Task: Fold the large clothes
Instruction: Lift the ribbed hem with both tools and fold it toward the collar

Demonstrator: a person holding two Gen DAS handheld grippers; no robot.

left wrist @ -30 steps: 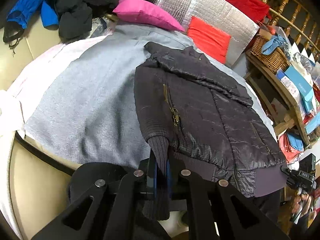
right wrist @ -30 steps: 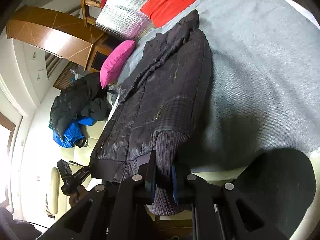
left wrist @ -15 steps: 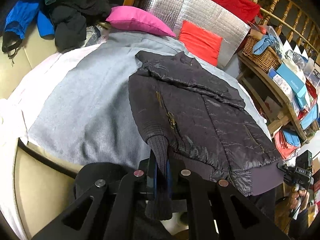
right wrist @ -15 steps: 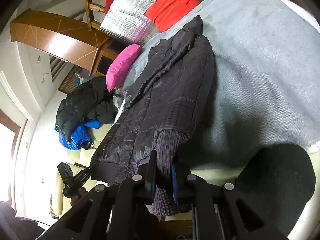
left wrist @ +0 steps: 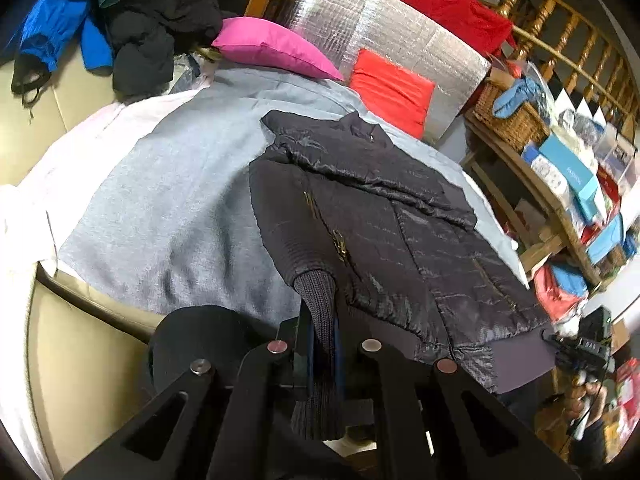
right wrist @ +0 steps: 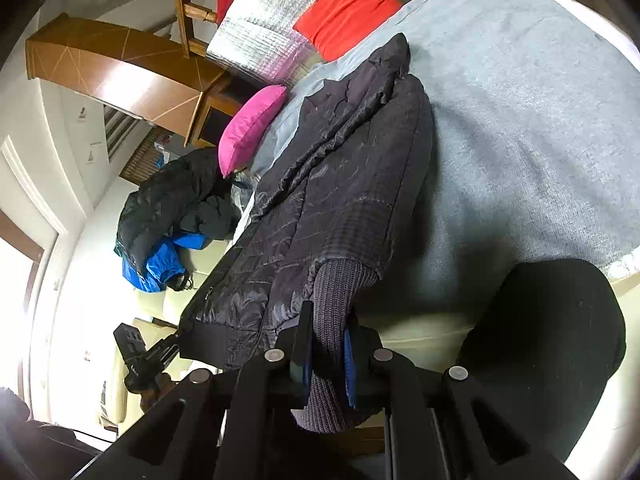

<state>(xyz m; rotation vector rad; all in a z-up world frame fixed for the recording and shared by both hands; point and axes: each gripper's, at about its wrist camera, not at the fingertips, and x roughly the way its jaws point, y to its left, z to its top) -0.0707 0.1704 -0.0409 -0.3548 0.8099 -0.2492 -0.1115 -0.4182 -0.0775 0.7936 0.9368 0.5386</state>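
A dark quilted jacket lies spread flat, front up, on a grey blanket that covers a bed or couch. Its collar points toward the far cushions and its hem hangs at the near edge. A brass zip runs down the front. Both sleeves are folded in over the body, and each ends in a ribbed knit cuff.

The left gripper has its two fingers closed narrowly on the left ribbed cuff, which droops down between them past the edge of the blanket. In the right wrist view, the right gripper is clamped the same way on the other ribbed cuff, the knit pinched between blue finger pads.

Beyond the jacket's collar, a pink pillow and a red cushion lean against a silver quilted foil panel. A red cloth hangs over a wooden railing behind it. To the left, a heap of black and blue coats sits on cream upholstery. To the right stands a wooden shelf crowded with boxes, with a wicker basket on top holding a blue item. White bedding shows at the blanket's left side
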